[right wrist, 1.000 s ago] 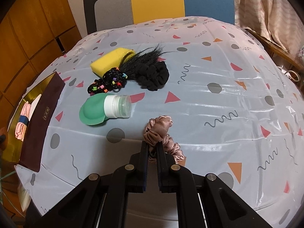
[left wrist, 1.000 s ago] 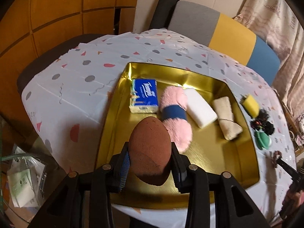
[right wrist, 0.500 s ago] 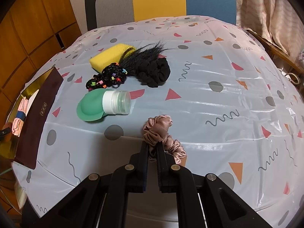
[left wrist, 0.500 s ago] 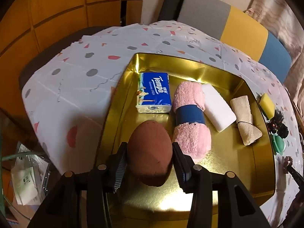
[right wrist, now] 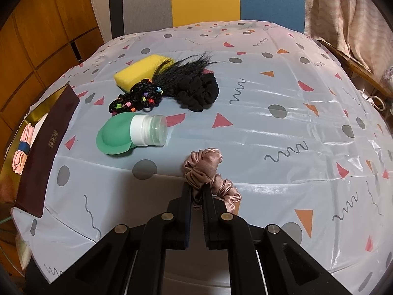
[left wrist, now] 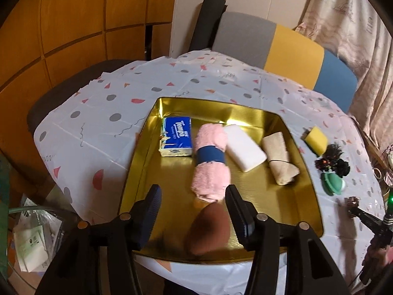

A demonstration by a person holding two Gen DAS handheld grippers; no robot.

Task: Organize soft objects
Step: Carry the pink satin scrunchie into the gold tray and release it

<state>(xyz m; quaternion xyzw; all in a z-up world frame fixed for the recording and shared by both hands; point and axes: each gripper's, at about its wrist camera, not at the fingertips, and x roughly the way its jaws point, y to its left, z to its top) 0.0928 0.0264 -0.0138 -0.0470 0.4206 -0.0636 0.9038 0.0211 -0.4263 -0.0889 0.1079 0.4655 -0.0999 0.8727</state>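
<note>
Brown egg-shaped sponge (left wrist: 208, 231) lies on the floor of the gold tray (left wrist: 304, 172), near its front edge, just below the pink rolled towel (left wrist: 211, 164); left gripper (left wrist: 194, 196) hangs over it with jaws opening, pads clear of the sponge on both sides. Further back in the tray sit a blue tissue pack (left wrist: 176, 136), a white block (left wrist: 244, 151) and a beige roll (left wrist: 280, 161). Right gripper (right wrist: 196, 191) is clamped on the pink satin scrunchie (right wrist: 206, 172) on the patterned tablecloth (right wrist: 282, 132), near the green bottle (right wrist: 132, 135).
</note>
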